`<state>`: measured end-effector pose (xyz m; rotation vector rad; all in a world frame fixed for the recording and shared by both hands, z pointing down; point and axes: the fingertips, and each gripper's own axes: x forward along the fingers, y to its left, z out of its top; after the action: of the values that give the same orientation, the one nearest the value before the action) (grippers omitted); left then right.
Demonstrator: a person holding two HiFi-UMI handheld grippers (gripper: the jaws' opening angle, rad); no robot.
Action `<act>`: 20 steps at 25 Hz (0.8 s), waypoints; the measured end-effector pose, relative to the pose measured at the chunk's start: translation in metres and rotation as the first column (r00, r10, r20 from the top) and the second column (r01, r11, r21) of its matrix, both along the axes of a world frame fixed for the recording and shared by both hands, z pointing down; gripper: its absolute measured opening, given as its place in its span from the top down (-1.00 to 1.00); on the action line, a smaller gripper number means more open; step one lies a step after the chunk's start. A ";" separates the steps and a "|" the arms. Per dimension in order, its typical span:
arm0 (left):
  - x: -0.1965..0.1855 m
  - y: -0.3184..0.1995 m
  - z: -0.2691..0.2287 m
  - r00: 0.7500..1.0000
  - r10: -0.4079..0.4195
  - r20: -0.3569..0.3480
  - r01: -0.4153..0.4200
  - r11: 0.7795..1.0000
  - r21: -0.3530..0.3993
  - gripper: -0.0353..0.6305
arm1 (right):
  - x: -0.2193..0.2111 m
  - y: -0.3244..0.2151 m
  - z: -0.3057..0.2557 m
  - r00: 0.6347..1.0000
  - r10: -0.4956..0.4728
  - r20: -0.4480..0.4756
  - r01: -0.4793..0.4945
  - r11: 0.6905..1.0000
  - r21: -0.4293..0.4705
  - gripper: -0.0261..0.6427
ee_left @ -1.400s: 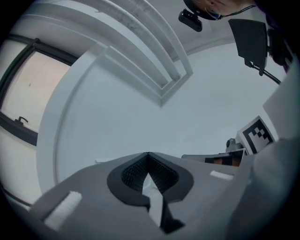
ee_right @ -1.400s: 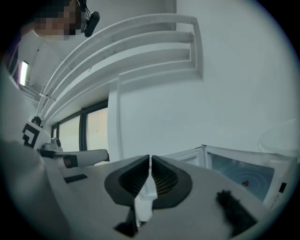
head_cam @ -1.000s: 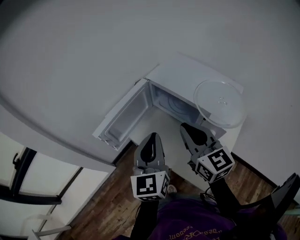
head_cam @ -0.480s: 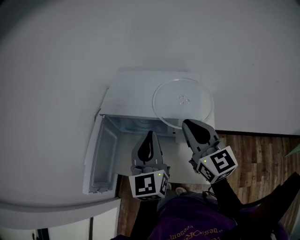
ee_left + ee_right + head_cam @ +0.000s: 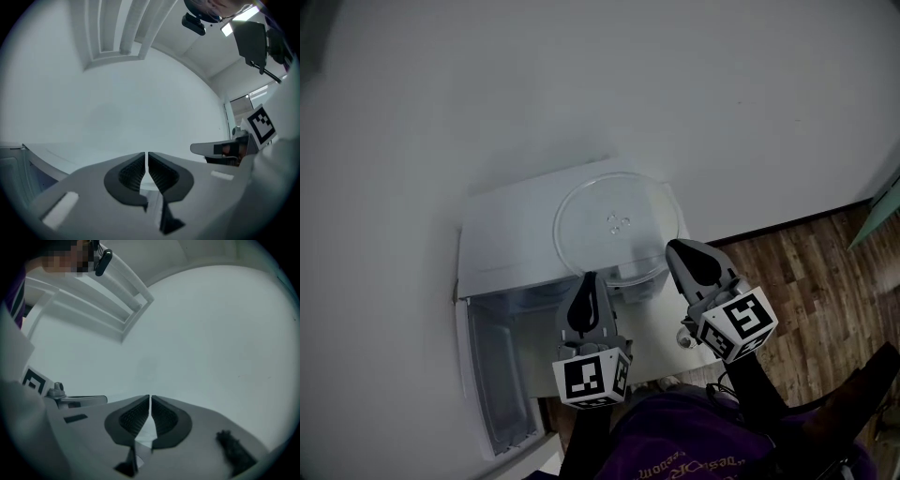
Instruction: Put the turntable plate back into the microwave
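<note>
A clear glass turntable plate (image 5: 614, 228) lies flat on top of the white microwave (image 5: 502, 239), whose door (image 5: 492, 375) hangs open at the lower left. Only the front of the microwave's cavity (image 5: 525, 300) shows below the top edge. My left gripper (image 5: 586, 281) is shut and empty, its tip just short of the plate's near rim. My right gripper (image 5: 673, 247) is also shut and empty, by the plate's right rim; whether it touches I cannot tell. The left gripper view shows shut jaws (image 5: 146, 157) against a white wall, and so does the right gripper view (image 5: 150, 399).
A white wall fills the space behind the microwave. Wooden floor (image 5: 806, 272) lies to the right. The microwave stands on a white stand (image 5: 656, 342) in front of the person's purple top (image 5: 694, 450).
The whole view has swung: the microwave and plate slid from the upper right toward the middle left of the picture. Both grippers turned along with it and stayed shut.
</note>
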<state>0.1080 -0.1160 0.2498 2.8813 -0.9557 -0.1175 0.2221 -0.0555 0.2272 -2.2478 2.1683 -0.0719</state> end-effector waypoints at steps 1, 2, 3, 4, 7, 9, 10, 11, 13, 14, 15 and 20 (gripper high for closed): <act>-0.001 -0.003 0.000 1.000 -0.003 -0.011 0.003 1.000 -0.005 0.86 | 0.005 0.002 0.002 1.000 0.015 0.005 -0.015 1.000 -0.010 0.89; -0.003 -0.007 -0.001 1.000 -0.012 -0.024 0.012 1.000 -0.008 0.84 | 0.010 0.005 0.003 0.999 0.031 0.011 -0.031 0.999 -0.020 0.89; -0.006 -0.011 -0.002 0.999 -0.025 -0.038 0.025 1.000 -0.013 0.82 | 0.015 0.008 0.005 0.999 0.048 0.014 -0.048 0.998 -0.028 0.89; -0.008 -0.015 -0.001 0.998 -0.034 -0.049 0.033 0.999 -0.023 0.82 | 0.020 0.010 0.007 0.998 0.069 0.016 -0.068 0.997 -0.036 0.89; -0.007 -0.018 0.011 0.998 -0.022 -0.058 0.019 0.998 -0.060 0.82 | 0.035 0.016 0.013 0.991 0.130 0.029 -0.129 0.990 -0.049 0.89; -0.009 -0.017 0.019 0.997 -0.032 -0.064 0.027 0.996 -0.083 0.81 | 0.040 0.018 0.019 0.988 0.144 0.053 -0.141 0.988 -0.061 0.89; -0.011 -0.017 0.021 0.996 -0.048 -0.073 0.041 0.995 -0.093 0.79 | 0.042 0.018 0.022 0.987 0.143 0.066 -0.139 0.988 -0.070 0.89; -0.015 -0.017 0.021 0.994 -0.070 -0.086 0.061 0.993 -0.102 0.75 | 0.042 0.019 0.026 0.987 0.141 0.080 -0.135 0.988 -0.079 0.89; -0.024 -0.018 0.020 0.985 -0.127 -0.118 0.112 0.985 -0.129 0.62 | 0.045 0.017 0.032 0.984 0.142 0.109 -0.132 0.987 -0.091 0.88; -0.028 -0.019 0.021 0.980 -0.152 -0.130 0.132 0.980 -0.149 0.55 | 0.046 0.016 0.035 0.981 0.142 0.131 -0.131 0.987 -0.093 0.83; -0.031 -0.020 0.024 0.976 -0.168 -0.137 0.143 0.974 -0.174 0.51 | 0.046 0.014 0.038 0.978 0.140 0.157 -0.126 0.987 -0.096 0.62; -0.036 -0.023 0.046 0.964 -0.212 -0.158 0.145 0.924 -0.355 0.31 | 0.050 0.008 0.054 0.947 0.119 0.298 -0.090 0.990 -0.112 0.50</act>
<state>0.0717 -0.1390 0.2960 2.4153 -1.0795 -0.2195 0.2720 -0.0470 0.2814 -2.2194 1.9225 -0.4968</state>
